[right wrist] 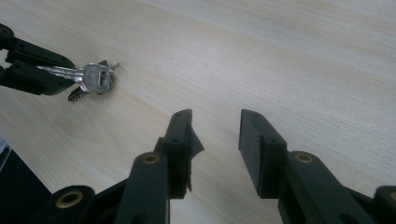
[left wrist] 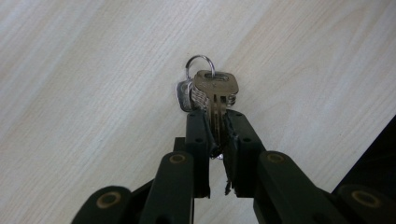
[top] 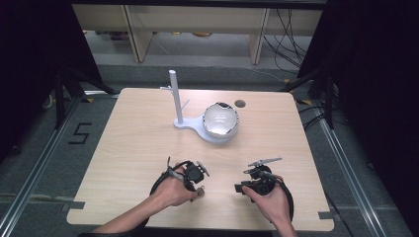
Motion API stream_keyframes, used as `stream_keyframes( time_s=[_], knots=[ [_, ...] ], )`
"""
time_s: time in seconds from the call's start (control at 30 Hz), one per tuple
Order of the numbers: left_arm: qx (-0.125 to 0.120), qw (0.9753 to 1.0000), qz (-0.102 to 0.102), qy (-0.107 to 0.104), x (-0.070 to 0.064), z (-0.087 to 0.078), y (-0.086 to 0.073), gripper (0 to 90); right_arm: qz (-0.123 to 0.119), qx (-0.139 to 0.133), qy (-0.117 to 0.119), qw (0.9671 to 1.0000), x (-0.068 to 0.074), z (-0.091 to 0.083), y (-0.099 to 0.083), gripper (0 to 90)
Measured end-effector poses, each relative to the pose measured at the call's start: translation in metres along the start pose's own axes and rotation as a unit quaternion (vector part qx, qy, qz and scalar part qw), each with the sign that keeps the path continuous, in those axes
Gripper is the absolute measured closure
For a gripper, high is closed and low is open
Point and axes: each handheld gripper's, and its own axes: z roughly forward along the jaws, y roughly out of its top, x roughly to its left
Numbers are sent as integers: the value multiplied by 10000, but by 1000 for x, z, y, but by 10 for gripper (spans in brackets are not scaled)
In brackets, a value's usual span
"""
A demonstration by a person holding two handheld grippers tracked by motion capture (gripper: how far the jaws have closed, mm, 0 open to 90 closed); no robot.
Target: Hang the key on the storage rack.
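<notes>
- Keys (left wrist: pixel 212 91) on a metal ring (left wrist: pixel 201 63) sit clamped in the left gripper (left wrist: pixel 215 135); its two black jaws are drawn narrow around one key's blade, with the head and the rest of the bunch sticking out past the tips.
- From the right gripper view, that same bunch (right wrist: pixel 93 79) is held out sideways just over the pale wooden surface (right wrist: pixel 280 56); whether it touches the wood I cannot tell.
- Right gripper (right wrist: pixel 215 135) stands wide, jaws well apart with bare wood between them and nothing held.
- Seen from above, the left gripper (top: pixel 199 190) is near the front edge of the surface (top: pixel 133 138), left of centre, and the right gripper (top: pixel 239 188) lies beside it to the right, the two pointing roughly toward each other.
- A person's left hand (top: pixel 173 190) and right hand (top: pixel 269 200) each hold one tool, forearms coming in from the near edge.
- Farther back, near the middle, a white stand (top: pixel 175 96) with an upright post rises from a flat base, and a shiny rounded object (top: pixel 221 119) rests on that base's wide end.
- A small dark round hole (top: pixel 240 103) lies just behind it.
</notes>
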Motion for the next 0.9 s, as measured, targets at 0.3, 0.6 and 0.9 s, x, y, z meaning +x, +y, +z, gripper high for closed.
stream_keyframes(
  time_s=[0.3, 0.6, 0.9],
  knots=[
    [-136, 9998, -148, 7, 16, -19, -6, 881, 30, -48, -32, 10000, -2, -1, -1, 652],
    [-205, 9995, -215, 53, 26, -26, -11, 883, 33, 31, -23, 10000, -3, -2, -2, 652],
    [-326, 9990, -291, 128, 27, -41, -8, 884, 84, 8, -51, 10000, -4, -4, -2, 652]
  ],
)
